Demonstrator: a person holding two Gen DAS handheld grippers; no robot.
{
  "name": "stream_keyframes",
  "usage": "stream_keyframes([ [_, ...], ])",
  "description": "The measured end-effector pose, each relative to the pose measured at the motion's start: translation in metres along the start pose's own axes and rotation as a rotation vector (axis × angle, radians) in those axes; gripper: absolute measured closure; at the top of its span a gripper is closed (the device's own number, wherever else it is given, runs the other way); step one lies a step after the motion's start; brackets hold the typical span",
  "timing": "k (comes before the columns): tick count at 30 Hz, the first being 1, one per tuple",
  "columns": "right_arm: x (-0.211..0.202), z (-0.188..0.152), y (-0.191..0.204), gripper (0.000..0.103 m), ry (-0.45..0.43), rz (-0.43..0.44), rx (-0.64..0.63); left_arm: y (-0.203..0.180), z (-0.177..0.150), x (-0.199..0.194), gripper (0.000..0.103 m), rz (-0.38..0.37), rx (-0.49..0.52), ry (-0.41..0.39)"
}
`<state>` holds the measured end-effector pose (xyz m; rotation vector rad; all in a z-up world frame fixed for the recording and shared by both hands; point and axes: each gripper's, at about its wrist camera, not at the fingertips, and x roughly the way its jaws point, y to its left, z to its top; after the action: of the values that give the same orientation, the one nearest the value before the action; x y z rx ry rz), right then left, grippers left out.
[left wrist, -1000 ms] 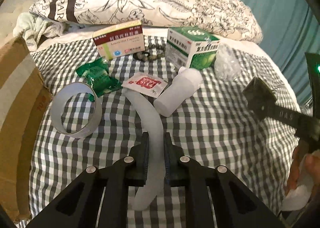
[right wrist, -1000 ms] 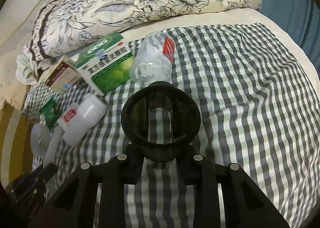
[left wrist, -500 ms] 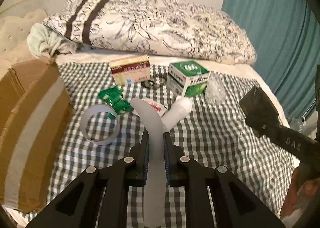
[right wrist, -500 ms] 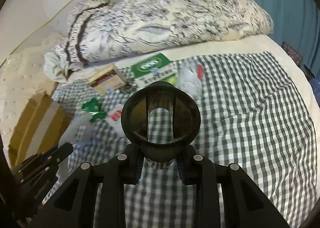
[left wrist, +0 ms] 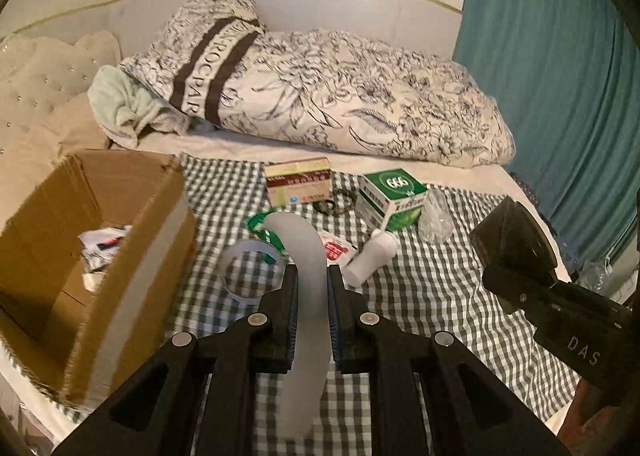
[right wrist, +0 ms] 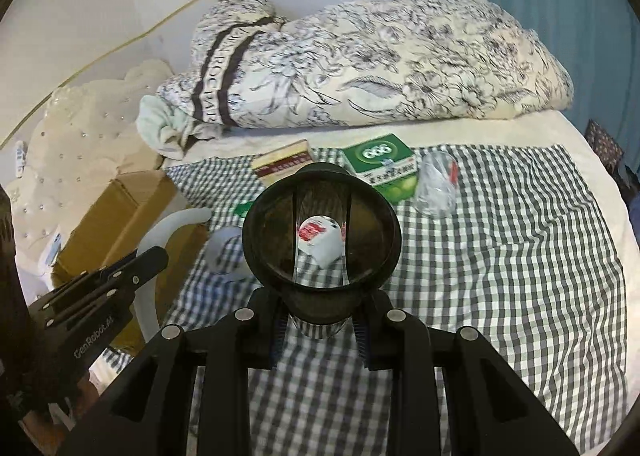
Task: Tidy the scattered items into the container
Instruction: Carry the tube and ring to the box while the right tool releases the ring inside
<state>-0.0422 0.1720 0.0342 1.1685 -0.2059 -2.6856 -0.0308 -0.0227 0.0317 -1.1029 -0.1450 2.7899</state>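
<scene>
At the far left of the bed stands the open cardboard box (left wrist: 96,240), its near wall crossed by a pale tape stripe and a few crumpled wrappers lying inside. Just right of it on the checked cloth (left wrist: 432,296) lies a roll of clear tape (left wrist: 250,276), with a green sachet (left wrist: 264,230) beyond it. The left gripper (left wrist: 311,276) has its jaws nearly together, pressed on a curved translucent white strip (left wrist: 306,296) that sticks up between the pads and arches over toward the left, clear of the cloth. Behind it sit a red-and-white medicine box (left wrist: 299,180), a dark bead bracelet (left wrist: 334,203), a red-and-white sachet (left wrist: 335,248) and a white bottle (left wrist: 370,256) lying on its side. Further right stand a green box (left wrist: 394,197) marked 999 and a crumpled clear plastic bottle (left wrist: 435,215). The right gripper (right wrist: 320,322) is closed a little wider, clamping the base of a dark round strainer-like funnel (right wrist: 322,232) with a clear handle across its mouth, held above the cloth; in the left wrist view its dark body shows at the right edge. A floral duvet (left wrist: 340,95) lies bunched along the headboard, and a teal curtain (left wrist: 560,75) hangs at the far right.
</scene>
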Motion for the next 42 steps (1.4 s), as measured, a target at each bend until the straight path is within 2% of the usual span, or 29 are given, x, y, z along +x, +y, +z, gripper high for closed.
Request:
stream_keyframes([
  [10, -0.007, 0.013, 0.063, 0.076, -0.010, 0.056, -0.080, 0.052, 0.019, -0.034, 0.090, 0.046, -0.051, -0.045],
  [23, 0.015, 0.027, 0.178, 0.076, 0.015, 0.170, -0.232, 0.144, 0.037, -0.055, 0.090, 0.142, -0.148, -0.067],
  [33, 0.060, 0.029, 0.249, 0.076, 0.080, 0.256, -0.309, 0.206, 0.027, -0.041, 0.090, 0.206, -0.221, -0.021],
  [42, 0.105, 0.025, 0.281, 0.076, 0.153, 0.277, -0.359, 0.233, 0.017, -0.018, 0.090, 0.221, -0.263, 0.027],
])
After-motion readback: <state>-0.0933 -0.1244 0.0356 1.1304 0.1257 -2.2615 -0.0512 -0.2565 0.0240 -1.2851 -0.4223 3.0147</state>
